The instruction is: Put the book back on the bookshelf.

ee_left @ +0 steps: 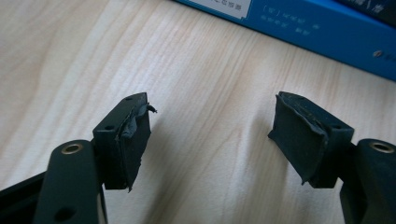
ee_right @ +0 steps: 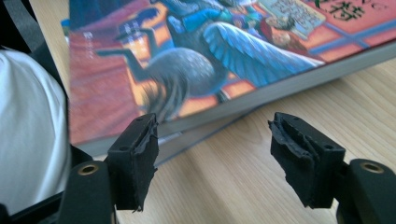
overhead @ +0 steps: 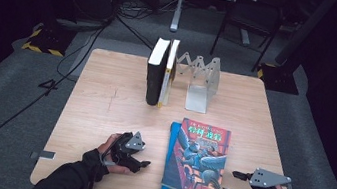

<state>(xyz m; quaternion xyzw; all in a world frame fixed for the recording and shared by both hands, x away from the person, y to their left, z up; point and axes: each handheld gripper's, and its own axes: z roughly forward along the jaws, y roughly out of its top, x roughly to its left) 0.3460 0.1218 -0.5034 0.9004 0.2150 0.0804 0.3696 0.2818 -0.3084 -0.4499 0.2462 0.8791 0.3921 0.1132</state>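
The illustrated book lies flat near the table's front edge, stacked on a blue book whose margin peeks out along its left side; its lower end comes close to the table lip. The left gripper sits just left of the stack, jaws spread with bare pale wood between them, and in the left gripper view the blue book's side runs across the top, cut off by the frame. The right gripper rests off the stack's lower right corner, jaws apart and pinching nothing (the book's page edge lies just beyond the pads). Open tabletop stretches left of the books. Farther back two upright books stand beside a metal accordion bookend. The jaw pads are frayed black rubber; the room beyond the table is too dark to read
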